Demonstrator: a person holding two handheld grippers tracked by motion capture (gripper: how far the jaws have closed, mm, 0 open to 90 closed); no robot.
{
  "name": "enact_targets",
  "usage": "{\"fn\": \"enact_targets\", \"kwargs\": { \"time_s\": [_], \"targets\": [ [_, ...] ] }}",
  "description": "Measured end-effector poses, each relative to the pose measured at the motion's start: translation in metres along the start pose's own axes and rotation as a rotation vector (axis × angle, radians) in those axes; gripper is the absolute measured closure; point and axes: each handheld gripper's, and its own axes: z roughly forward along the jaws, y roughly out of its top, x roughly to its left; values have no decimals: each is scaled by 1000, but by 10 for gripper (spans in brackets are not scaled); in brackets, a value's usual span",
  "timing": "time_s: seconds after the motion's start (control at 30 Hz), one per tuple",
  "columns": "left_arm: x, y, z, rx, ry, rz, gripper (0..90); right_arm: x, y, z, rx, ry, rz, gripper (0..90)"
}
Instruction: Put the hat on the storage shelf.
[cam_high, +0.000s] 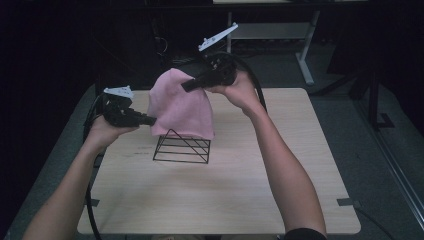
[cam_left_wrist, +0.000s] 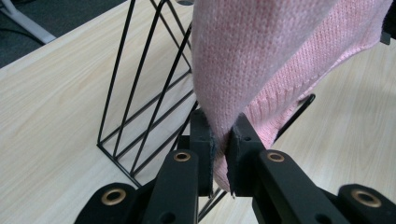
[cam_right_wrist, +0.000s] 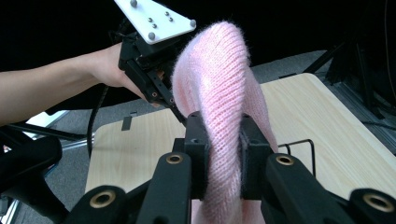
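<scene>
Pink knit cloth (cam_high: 180, 105) draped above wire rack (cam_high: 182, 147); left gripper (cam_high: 150, 120) fingers pinching its lower edge, right gripper (cam_high: 186, 86) fingers pinching its top fold

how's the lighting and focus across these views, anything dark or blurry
High view: dim, background nearly black, soft detail on the pink knit cloth. Left gripper view: bright, knit sharp, table evenly lit. Right gripper view: background black, near cloth slightly soft.
</scene>
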Motion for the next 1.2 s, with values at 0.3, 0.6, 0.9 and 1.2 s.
{"fn": "enact_targets", "kwargs": {
  "time_s": [0.3, 0.6, 0.9, 1.2],
  "targets": [
    [2, -14, -1, 8, 9, -22, 826, 5, -4, 14, 18, 33, 2, 764],
    [4, -23, 4, 25, 11, -24, 826, 4, -11, 23, 39, 46, 1, 758],
    [1, -28, 8, 71, 26, 3, 826, 0, -22, 31, 49, 64, 24, 743],
    [5, -38, 12, 84, 26, -16, 826, 0, -31, 40, 82, 78, 26, 734]
  ]
}}
